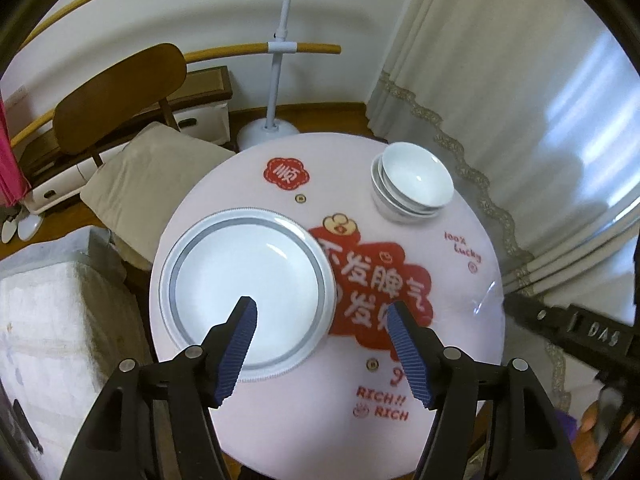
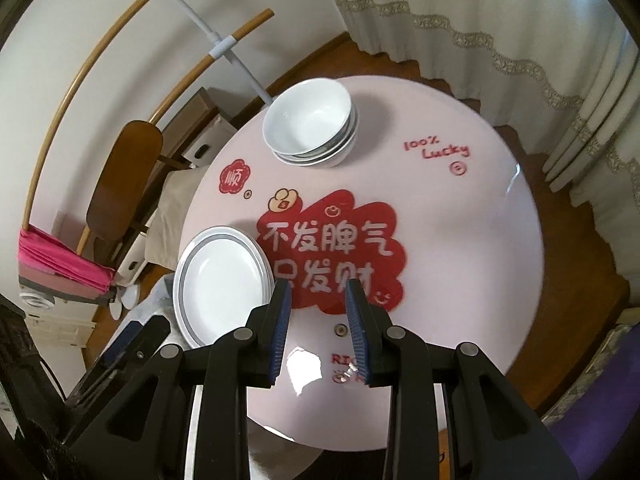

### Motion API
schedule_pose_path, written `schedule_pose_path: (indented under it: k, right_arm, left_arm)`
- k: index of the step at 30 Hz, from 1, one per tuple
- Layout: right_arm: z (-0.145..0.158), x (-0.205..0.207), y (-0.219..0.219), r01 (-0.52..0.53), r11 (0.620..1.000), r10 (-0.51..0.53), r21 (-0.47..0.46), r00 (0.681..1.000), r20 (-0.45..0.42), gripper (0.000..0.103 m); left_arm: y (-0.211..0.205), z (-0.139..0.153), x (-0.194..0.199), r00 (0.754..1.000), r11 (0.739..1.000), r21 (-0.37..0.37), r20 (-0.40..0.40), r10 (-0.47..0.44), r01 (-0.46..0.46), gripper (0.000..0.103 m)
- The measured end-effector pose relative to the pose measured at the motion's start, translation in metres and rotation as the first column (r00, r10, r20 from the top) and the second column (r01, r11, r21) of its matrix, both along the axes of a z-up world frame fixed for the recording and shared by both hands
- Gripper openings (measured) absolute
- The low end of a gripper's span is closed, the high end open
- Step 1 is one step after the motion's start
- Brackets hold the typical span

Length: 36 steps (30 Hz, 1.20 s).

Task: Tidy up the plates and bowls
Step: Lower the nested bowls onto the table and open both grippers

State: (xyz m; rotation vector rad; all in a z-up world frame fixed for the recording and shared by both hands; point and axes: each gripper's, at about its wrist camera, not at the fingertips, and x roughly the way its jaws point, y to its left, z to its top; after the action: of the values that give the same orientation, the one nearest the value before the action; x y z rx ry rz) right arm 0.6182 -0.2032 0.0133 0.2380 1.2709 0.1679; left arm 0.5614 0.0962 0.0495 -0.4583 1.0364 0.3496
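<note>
A stack of white plates (image 1: 240, 268) with a grey ring lies on the left side of the round pink table (image 1: 340, 168). Several white bowls (image 1: 414, 180) are nested at the table's far right. My left gripper (image 1: 320, 303) hovers above the plates' right rim, jaws open and empty. In the right wrist view the plates (image 2: 220, 280) are at the left and the bowls (image 2: 308, 120) at the far side of the table (image 2: 460, 240). My right gripper (image 2: 318, 285) hangs over the red print, jaws apart with nothing between them. The left gripper (image 2: 132, 336) shows low on the left.
A brown chair (image 1: 120, 96) with a beige cushion (image 1: 148, 172) stands behind the table on the left. A white stand (image 1: 276, 80) with wooden bars rises at the back, and a lace-trimmed curtain (image 1: 500, 100) hangs to the right. A white padded block (image 1: 52, 320) sits by the table's left edge.
</note>
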Motion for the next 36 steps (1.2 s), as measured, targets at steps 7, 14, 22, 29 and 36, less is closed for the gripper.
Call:
schedule_pose_path:
  k: [7,14,22,29,36]
  right_arm:
    - [0.007,0.018,-0.019,-0.089,0.996,0.089,0.002,0.996,0.012,0.031]
    - [-0.001,0.054,-0.042,-0.295,0.955,0.294,-0.018,0.955,-0.044,0.031]
    - [-0.011,0.073,-0.062,-0.396,0.918,0.394,-0.024,0.916,-0.079,0.031]
    - [-0.015,0.085,-0.045,-0.412,0.910,0.407,-0.035,0.908,-0.100,0.031]
    - [-0.009,0.107,-0.037,-0.376,0.926,0.372,-0.033,0.924,-0.087,0.032]
  left_arm:
    - [-0.031,0.017,0.003,0.998,0.997,0.040,-0.004,0.067,-0.066,0.064]
    - [-0.080,0.004,0.030,0.964,0.964,0.014,-0.016,0.264,-0.264,0.064]
    - [-0.113,0.000,0.050,0.933,0.935,0.010,-0.049,0.355,-0.355,0.064]
    - [-0.101,-0.006,0.063,0.938,0.938,-0.013,-0.024,0.345,-0.346,0.064]
    - [-0.079,-0.019,0.078,0.948,0.947,-0.025,-0.021,0.319,-0.319,0.064]
